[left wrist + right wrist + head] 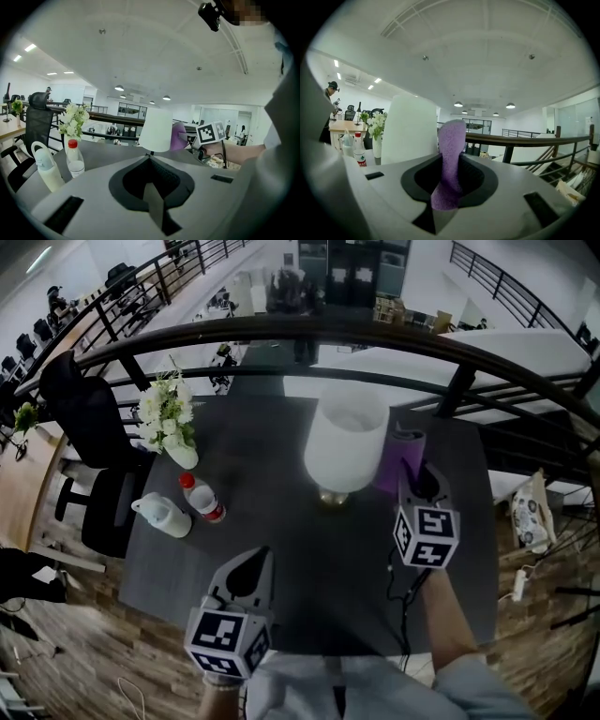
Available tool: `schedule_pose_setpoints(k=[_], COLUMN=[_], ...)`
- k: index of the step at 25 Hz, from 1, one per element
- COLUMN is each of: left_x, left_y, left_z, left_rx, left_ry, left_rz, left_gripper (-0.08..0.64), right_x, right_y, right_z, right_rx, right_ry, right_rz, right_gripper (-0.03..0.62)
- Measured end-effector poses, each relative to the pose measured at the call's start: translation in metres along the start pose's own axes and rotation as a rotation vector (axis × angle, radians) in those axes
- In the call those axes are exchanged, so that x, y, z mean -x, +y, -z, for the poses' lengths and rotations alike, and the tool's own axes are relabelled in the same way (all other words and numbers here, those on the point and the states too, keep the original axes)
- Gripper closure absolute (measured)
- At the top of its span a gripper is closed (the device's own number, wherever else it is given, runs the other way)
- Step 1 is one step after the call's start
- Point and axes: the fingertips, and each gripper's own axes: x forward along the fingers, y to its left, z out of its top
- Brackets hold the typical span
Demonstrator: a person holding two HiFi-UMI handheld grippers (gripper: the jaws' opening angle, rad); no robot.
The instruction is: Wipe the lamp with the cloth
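Head view: smooth white tapered lamp (345, 440) on a dark matte table (281, 549); purple cloth (405, 460) just right of the lamp.
Left gripper view: left gripper (150, 161) jaws pressed together, empty, facing the lamp.
Right gripper view: right gripper (449, 161) jaws clamp the fuzzy cloth, right of the lamp.

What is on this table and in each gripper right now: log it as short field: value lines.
lamp: white, upright, mid-table
cloth: purple, stands up from the right jaws beside the lamp; contact cannot be told
right gripper: shut on cloth, at the lamp's right
left gripper: shut, empty, over the table's near edge
other items: flowers, red-capped bottle, white jug, all left of the lamp
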Motion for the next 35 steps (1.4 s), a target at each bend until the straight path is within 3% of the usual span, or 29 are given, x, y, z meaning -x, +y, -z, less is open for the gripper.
schedule_pose_setpoints(k=[16,35], left_x=[0.0,0.012], left_y=[0.004,0.015], left_z=[0.001,0.0], left_rx=[-0.002,0.023], left_ry=[-0.003,-0.024], left_rz=[0.033,0.008], left_gripper=[0.551,0.551], right_x=[0.044,0.048], right_y=[0.068,0.171], right_z=[-0.063,-0.055], right_rx=[0.078,0.163], right_ry=[-0.176,-0.151], right_rz=[-0.105,-0.355], right_gripper=[0.499,0.499])
